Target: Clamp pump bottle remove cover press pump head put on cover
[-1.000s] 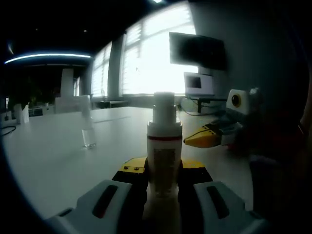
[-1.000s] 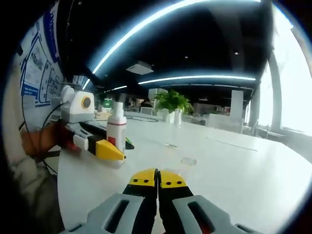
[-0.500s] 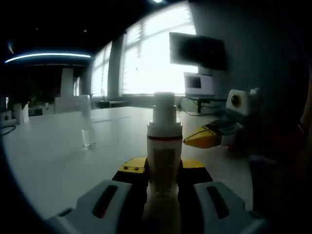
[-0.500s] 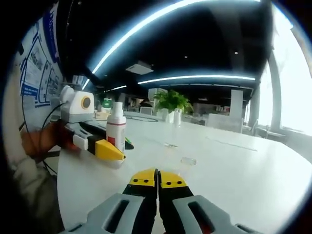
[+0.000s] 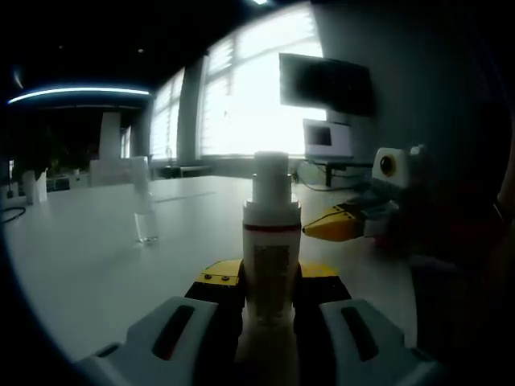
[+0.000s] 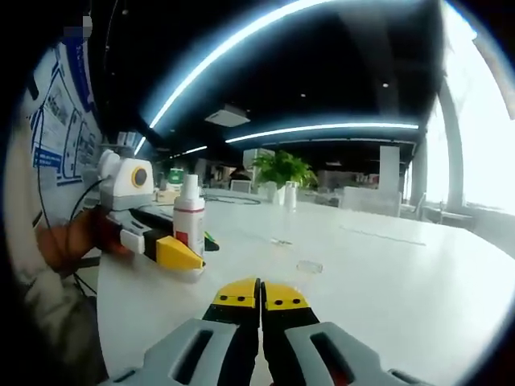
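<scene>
Left tool [image 5: 270, 299]: clamped tight on the pump bottle [image 5: 271, 241], jaws pressing its lower body from both sides. You can also spot this tool in the right gripper view [image 6: 173, 251], off to the left with its yellow tips past the bottle.

Pump bottle: white, red band near the shoulder, standing upright on the desk [image 5: 88, 265] right between the left tool's jaws. In the right gripper view [image 6: 189, 221] it sits ahead and to the left of the right tool.

Pump head [image 5: 271, 175]: bare, no cover on it, poking straight up above the left tool.

Cover [image 5: 142, 201]: clear plastic, pretty sure that's it standing upright on the desk ahead and to the left of the left tool, well apart from the bottle. From the right tool's side it's ahead, just right of centre [image 6: 290, 197], kinda hard to make out.

Right tool [image 6: 259, 296]: jaws fully together, holding nothing, hanging just above the desk [image 6: 418, 297]. In the left gripper view it comes in from the right [image 5: 334, 227], yellow tip pointing toward the bottle but not touching.

Hand [image 6: 68, 241]: gripping the left tool's handle, far left of the right tool.

Small clear bit [image 6: 309, 266]: lying on the desk just ahead of the right tool, slightly right; can't tell what it is.
</scene>
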